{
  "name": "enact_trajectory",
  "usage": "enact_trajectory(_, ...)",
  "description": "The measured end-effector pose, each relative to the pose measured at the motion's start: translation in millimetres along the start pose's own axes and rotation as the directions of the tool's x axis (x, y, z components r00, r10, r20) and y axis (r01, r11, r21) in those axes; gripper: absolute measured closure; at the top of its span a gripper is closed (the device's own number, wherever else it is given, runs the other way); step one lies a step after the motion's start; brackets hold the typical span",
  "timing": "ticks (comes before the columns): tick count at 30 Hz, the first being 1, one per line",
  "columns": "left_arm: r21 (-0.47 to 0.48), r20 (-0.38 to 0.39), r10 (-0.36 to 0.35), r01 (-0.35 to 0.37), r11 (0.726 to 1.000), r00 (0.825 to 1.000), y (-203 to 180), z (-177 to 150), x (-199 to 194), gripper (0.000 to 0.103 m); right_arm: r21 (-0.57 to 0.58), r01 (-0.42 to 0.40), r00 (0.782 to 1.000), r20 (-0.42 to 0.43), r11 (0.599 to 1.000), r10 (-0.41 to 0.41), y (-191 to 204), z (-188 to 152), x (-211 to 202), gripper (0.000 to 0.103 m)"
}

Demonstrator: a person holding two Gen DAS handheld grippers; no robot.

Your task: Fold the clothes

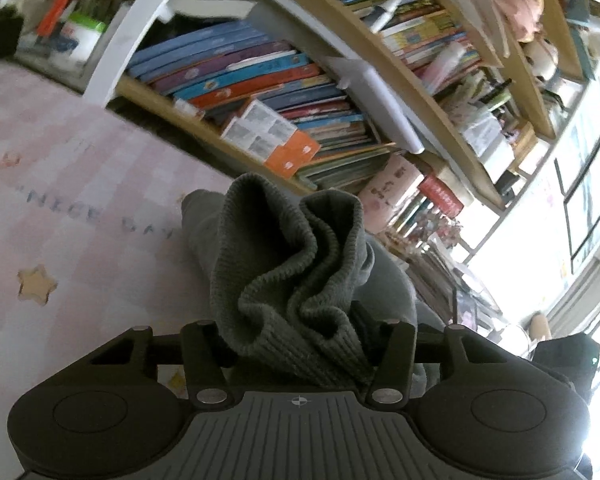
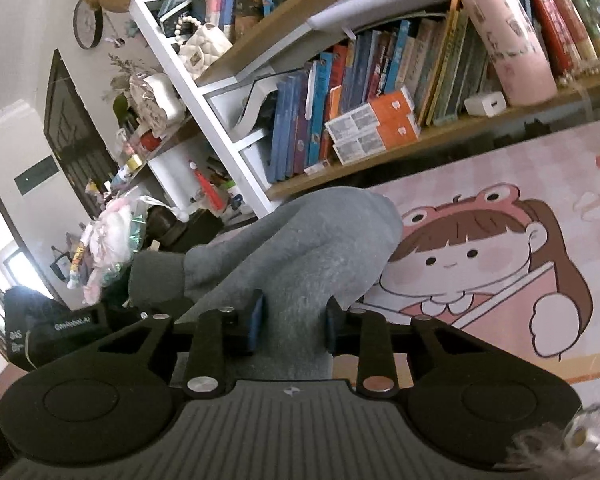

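Left wrist view: the left hand-held gripper (image 1: 300, 332) has its jaws partly closed around a bunched ribbed cuff or hem of a grey garment (image 1: 296, 264), knit fabric filling the gap and pressed by both sides, so it looks gripped. The garment trails forward onto a pink mat (image 1: 60, 184) covering the table (bookshelf (image 1: 284, 92) behind). Right wrist view: the right hand-held gripper (image 2: 290, 320) is narrowed onto a thick bundle of the same grey garment (image 2: 300, 248), blue pads (image 2: 257, 316) squeezing it from both sides. Cloth humps up off the mat (image 2: 500, 264) with the cartoon girl print. Progress: early, I'd say; both ends are pinched, but the garment is crumpled, not spread flat, and no neat fold shows. Flattening and all folds remain.
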State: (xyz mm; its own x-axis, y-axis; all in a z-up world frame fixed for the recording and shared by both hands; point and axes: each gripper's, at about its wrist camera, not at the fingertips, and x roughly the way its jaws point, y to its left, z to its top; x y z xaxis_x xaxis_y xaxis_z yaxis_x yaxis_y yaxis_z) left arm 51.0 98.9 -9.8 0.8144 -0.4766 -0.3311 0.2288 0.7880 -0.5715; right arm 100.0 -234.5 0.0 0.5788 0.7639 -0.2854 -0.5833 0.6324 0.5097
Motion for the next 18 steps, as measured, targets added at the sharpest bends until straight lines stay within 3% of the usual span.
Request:
enact_trajectory(7, 0.097, 0.001, -0.011, 0.011, 0.995, 1.000, -14, 30, 24, 0.054, -0.073, 0.044, 0.998, 0.056, 0.996, -0.040, 5, 19, 12, 0.076)
enact_trajectory(18, 0.025, 0.065, -0.044, 0.042, 0.999, 0.997, 11, 79, 74, 0.055, -0.154, 0.116, 0.987, 0.132, 0.981, -0.096, -1, 73, 61, 0.076)
